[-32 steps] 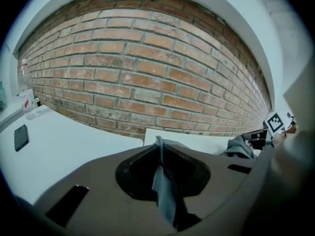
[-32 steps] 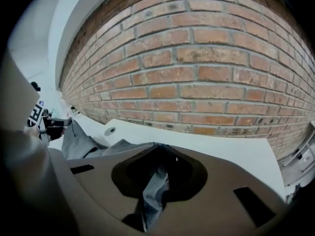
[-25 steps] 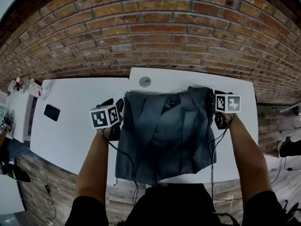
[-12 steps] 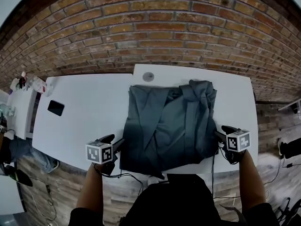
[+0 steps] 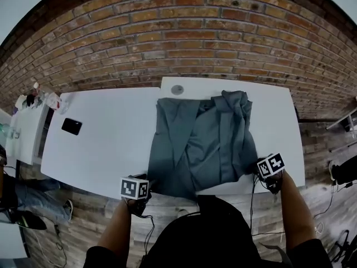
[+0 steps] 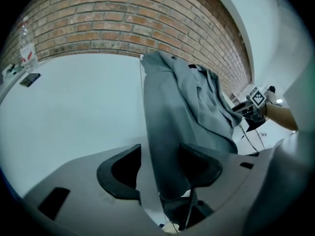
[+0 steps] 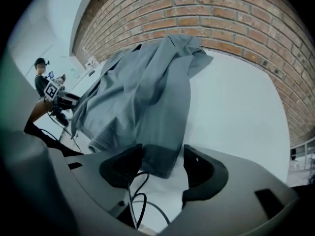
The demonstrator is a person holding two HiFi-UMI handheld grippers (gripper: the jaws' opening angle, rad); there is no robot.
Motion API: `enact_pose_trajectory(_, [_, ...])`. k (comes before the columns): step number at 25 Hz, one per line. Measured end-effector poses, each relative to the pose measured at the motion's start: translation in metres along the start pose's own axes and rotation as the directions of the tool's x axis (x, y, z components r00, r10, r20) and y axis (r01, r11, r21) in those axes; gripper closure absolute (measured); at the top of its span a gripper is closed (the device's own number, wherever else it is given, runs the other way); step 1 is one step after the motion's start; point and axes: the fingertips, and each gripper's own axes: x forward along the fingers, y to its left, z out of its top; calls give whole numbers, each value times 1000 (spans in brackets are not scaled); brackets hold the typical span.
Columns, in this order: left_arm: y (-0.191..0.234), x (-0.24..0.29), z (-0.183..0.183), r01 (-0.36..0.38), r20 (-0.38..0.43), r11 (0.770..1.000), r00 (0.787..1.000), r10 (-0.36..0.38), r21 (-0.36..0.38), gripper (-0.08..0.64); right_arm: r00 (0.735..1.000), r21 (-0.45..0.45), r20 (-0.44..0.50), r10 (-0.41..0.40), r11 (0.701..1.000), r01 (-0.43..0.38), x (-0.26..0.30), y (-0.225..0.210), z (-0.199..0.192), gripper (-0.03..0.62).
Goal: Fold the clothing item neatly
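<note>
Grey garment (image 5: 201, 144) spread mid-frame on white desk (image 5: 106, 138), near hem reaching the desk's front edge.
Left tool (image 6: 158, 168) and right tool (image 7: 162, 166) at hem's lower-left and lower-right corners; jaws just opened wide, cloth edge loose between them, not pinched.

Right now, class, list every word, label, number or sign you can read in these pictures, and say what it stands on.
No text here can be read.
Left marker cube: black-and-white square pattern, no letters or numbers.
Right marker cube: the same kind of pattern, no letters.
Bottle: it has a label, too blurred to read.
Phone: dark, nothing legible.
</note>
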Motion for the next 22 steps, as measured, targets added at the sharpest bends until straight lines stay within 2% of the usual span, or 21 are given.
enact_pose_trajectory(3, [0, 3, -2, -49, -27, 998, 998, 48, -29, 322, 996, 16, -17, -85, 996, 85, 2, -1, 1, 348])
enact_pose_trajectory(4, [-2, 4, -2, -50, -45, 997, 998, 48, -52, 329, 995, 17, -24, -93, 996, 93, 3, 3, 1, 372])
enact_pose_trajectory(6, [-6, 5, -3, -59, -76, 995, 996, 53, -82, 388, 995, 11, -34, -92, 996, 93, 4, 13, 0, 450])
enact_pose_trajectory(7, [-7, 4, -3, -70, -84, 994, 994, 64, -81, 390, 994, -6, -36, -99, 995, 99, 4, 18, -1, 514])
enact_pose_trajectory(8, [-8, 4, -3, -82, -87, 994, 993, 75, -76, 390, 993, -34, -35, -115, 993, 114, 3, 22, -1, 543])
enact_pose_trajectory(11, [-5, -1, -2, -127, -75, 990, 990, 122, -69, 411, 989, -98, -33, -144, 985, 141, 3, 29, 0, 549])
enact_pose_trajectory(14, [3, -10, -5, -207, -68, 978, 976, 205, -26, 527, 994, -104, -38, -101, 990, 96, 2, 40, -7, 549])
enact_pose_trajectory(15, [1, -12, -8, -207, -72, 978, 976, 206, -12, 545, 996, -113, -35, -83, 990, 78, 0, 46, -10, 549])
enact_pose_trajectory(18, [-18, -16, -18, -119, -82, 993, 990, 117, -12, 545, 1000, -141, -12, -25, 990, 23, -9, 64, -17, 549])
enact_pose_trajectory(22, [-62, -31, -30, 63, -86, 997, 994, -68, -53, 545, 997, -161, 31, 68, 985, -62, -31, 90, -27, 549])
